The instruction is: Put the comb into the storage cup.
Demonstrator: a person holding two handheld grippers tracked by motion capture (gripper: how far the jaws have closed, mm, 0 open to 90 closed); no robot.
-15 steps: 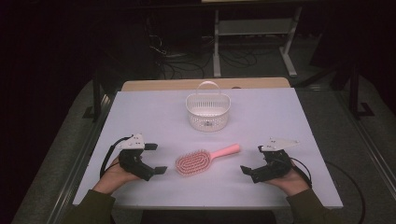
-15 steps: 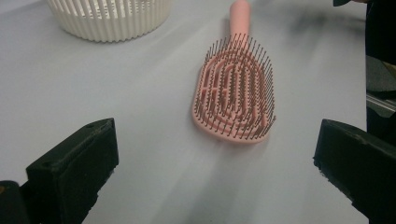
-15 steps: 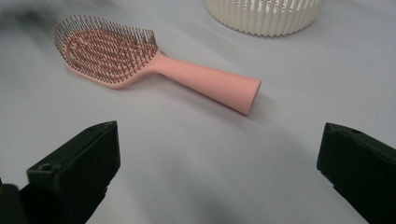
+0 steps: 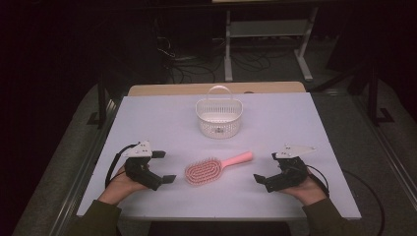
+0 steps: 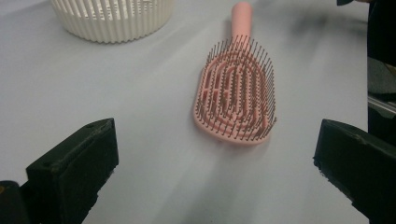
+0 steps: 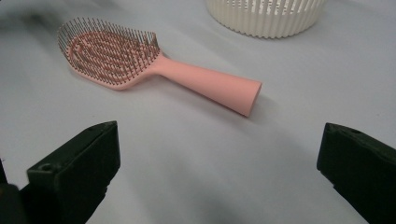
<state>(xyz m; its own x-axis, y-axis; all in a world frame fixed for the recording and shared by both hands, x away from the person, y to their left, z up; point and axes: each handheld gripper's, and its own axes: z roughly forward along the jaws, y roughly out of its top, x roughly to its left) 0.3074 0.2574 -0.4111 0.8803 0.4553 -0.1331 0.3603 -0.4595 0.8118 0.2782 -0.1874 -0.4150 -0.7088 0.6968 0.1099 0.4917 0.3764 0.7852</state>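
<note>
On the tabletop a pink hairbrush lies bristles up between the two grippers, touching neither. Left gripper and right gripper have their fingers wide apart, holding nothing. Behind the brush sits a white basket.
</note>
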